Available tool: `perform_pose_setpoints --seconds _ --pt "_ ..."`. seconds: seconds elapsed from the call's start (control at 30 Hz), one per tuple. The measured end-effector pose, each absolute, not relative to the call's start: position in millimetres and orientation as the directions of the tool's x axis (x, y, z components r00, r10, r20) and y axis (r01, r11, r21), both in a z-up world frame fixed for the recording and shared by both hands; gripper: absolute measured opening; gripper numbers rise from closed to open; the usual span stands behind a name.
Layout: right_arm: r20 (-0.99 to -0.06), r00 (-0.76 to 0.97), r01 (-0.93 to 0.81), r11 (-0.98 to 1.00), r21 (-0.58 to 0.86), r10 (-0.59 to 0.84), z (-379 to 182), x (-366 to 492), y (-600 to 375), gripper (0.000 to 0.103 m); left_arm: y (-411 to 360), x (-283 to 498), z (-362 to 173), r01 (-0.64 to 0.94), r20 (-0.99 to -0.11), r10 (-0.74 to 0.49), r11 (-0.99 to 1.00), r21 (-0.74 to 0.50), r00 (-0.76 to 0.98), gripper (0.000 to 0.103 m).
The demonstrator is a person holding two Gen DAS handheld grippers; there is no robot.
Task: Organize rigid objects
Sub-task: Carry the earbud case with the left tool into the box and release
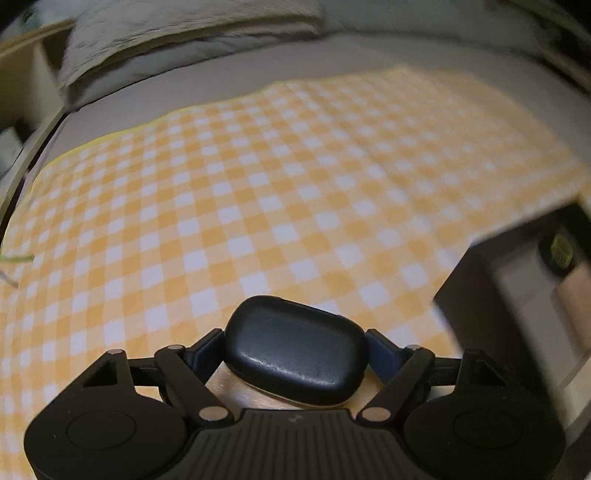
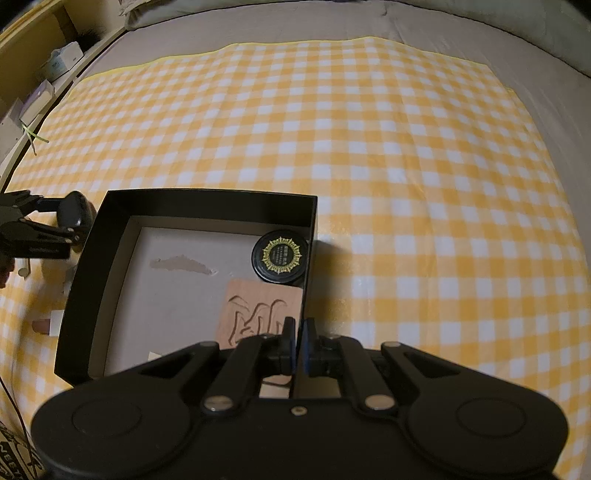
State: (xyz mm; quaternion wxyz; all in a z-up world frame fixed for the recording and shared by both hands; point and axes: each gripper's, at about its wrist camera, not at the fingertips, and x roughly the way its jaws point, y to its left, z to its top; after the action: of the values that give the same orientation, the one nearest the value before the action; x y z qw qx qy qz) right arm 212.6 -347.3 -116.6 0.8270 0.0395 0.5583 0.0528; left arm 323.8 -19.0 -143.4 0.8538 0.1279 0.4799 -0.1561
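My left gripper (image 1: 295,343) is shut on a black rounded case (image 1: 295,349) and holds it above the yellow checked cloth (image 1: 258,177); it also shows in the right wrist view (image 2: 75,214), just left of the box. A black open box (image 2: 207,206) lies on the cloth, and its corner shows in the left wrist view (image 1: 491,288). Inside are a round black tin with a gold emblem (image 2: 281,256) and a carved wooden block (image 2: 260,310). My right gripper (image 2: 298,343) is shut on the box's right wall, near its front corner.
The cloth (image 2: 406,147) covers a grey bed (image 2: 295,26). A small pink and white object (image 2: 48,324) and a white item (image 2: 24,267) lie left of the box. Shelves with white boxes (image 2: 64,59) stand at far left. A pillow (image 1: 166,33) lies at the back.
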Motion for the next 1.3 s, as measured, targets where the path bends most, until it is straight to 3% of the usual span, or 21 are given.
perform_pose_setpoints --seconds 0.33,0.6,0.83,1.3 --pt "-0.920 0.370 -0.043 0.992 0.119 0.126 -116 214 -345 0.004 -58 292 -87 0.402 -0.793 -0.409 0.887 -0.229 0.451 0.081" --pt "-0.922 0.372 -0.057 0.994 0.097 0.112 -116 213 -334 0.004 -138 253 -88 0.657 -0.808 -0.483 0.736 -0.165 0.338 0.081" --pt "-0.922 0.374 -0.068 0.995 0.078 0.098 -116 212 -339 0.005 -183 240 -119 0.836 -0.870 -0.423 0.548 -0.021 0.254 0.081" --pt "-0.923 0.374 -0.081 0.995 0.065 0.091 -114 214 -335 0.005 -202 254 -157 0.922 -0.911 -0.358 0.383 0.055 0.203 0.082"
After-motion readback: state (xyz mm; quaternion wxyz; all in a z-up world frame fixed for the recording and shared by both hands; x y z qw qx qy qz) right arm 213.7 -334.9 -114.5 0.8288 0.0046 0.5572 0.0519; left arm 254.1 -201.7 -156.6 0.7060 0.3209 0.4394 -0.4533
